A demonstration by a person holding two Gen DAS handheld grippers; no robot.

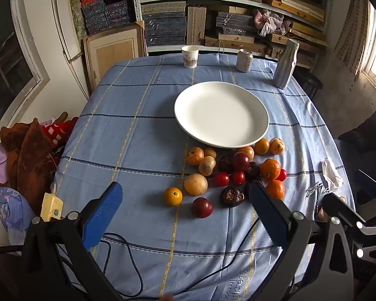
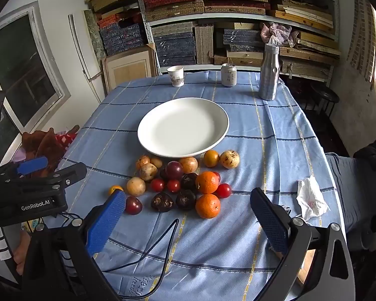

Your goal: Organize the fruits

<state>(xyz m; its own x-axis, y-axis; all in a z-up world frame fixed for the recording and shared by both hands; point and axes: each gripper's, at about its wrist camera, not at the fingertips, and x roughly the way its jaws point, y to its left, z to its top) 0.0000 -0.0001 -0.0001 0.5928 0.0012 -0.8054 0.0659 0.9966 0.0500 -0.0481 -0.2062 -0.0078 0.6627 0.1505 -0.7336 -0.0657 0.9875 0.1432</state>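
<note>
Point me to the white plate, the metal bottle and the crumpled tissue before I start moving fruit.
white plate (image 2: 183, 128): right wrist view, bare centre.
metal bottle (image 2: 269, 75): right wrist view, mid-body.
crumpled tissue (image 2: 310, 198): right wrist view, middle of the wad.

You have open tablecloth (image 2: 213, 250) in front of the fruit pile (image 2: 183, 180), crossed only by a dark cable (image 2: 163, 245). The white plate (image 2: 148, 135) sits just behind the pile. Paper cup (image 2: 176, 75), can (image 2: 228, 74) and steel bottle (image 2: 270, 72) line the far edge; a crumpled tissue (image 2: 310, 198) lies right.
</note>
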